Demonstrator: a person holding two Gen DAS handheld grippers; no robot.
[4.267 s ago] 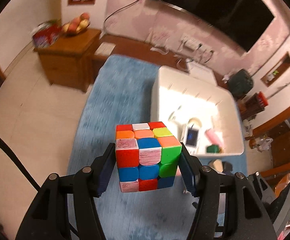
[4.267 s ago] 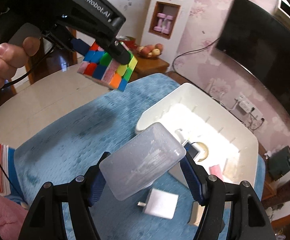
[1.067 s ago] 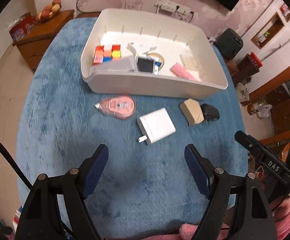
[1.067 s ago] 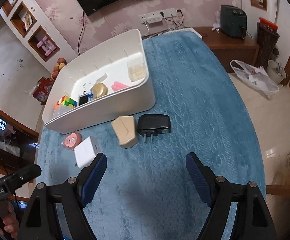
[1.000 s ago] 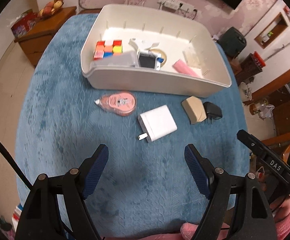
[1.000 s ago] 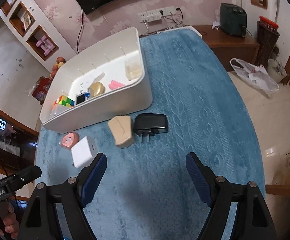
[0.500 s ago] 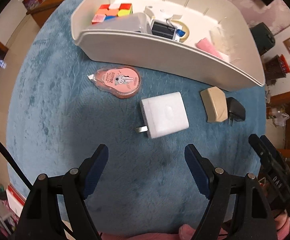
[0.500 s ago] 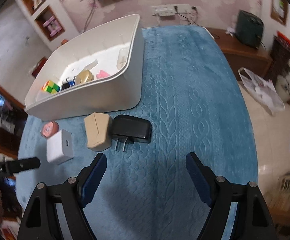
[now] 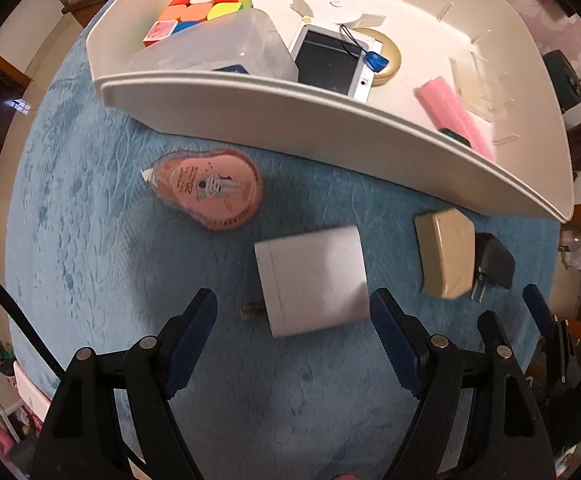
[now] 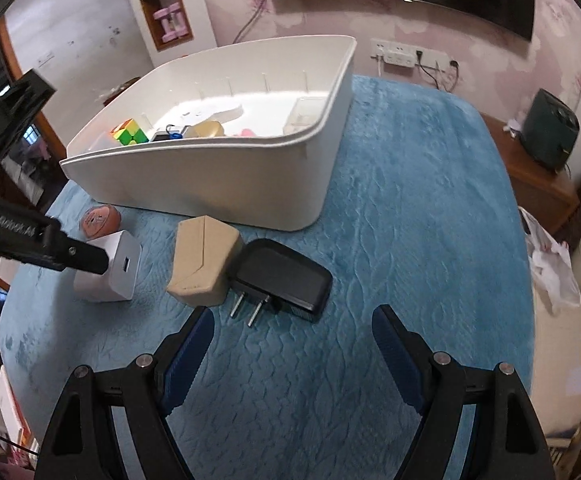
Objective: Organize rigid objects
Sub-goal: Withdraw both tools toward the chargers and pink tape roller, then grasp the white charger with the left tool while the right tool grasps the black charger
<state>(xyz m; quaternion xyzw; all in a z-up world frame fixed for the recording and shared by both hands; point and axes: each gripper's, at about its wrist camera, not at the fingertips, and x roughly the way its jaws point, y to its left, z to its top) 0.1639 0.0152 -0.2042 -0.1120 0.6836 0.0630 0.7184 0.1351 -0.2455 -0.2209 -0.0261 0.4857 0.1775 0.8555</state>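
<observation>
The left gripper (image 9: pixel 292 308) hangs low over the blue cloth (image 9: pixel 90 264) with its jaws spread wide and nothing between the pads; the white charger (image 9: pixel 312 280) lies on the cloth right ahead of it, its near edge reaching in between the fingertips without touching either one. The charger's face is smeared by blur, and its prongs show only as a dark stub at its left side. The right gripper (image 10: pixel 290 332) is likewise spread and empty, and the black plug adapter (image 10: pixel 286 276) lies just ahead of its fingertips, prongs pointing back toward the left finger. Touching the adapter's left side is a tan block (image 10: pixel 204 266), and what sort of thing it is cannot be made out. Farther left in the right wrist view the white charger (image 10: pixel 116 268) stands partly behind the black arm of the left gripper. Beyond the charger, a pink correction tape dispenser (image 9: pixel 210 188) lies apart on the cloth, close to the near wall of the white bin (image 9: pixel 330 120). The bin's wall cuts off the lower parts of what lies inside: a colour puzzle cube (image 9: pixel 198 12) at the far left, a clear plastic box (image 9: pixel 226 48) leaning in front of it, a small device with a dark screen (image 9: pixel 330 62) over a tape roll (image 9: pixel 388 58), and a pink ridged piece (image 9: pixel 454 116) toward the right. A clear item near the pink piece is too faint to identify.
</observation>
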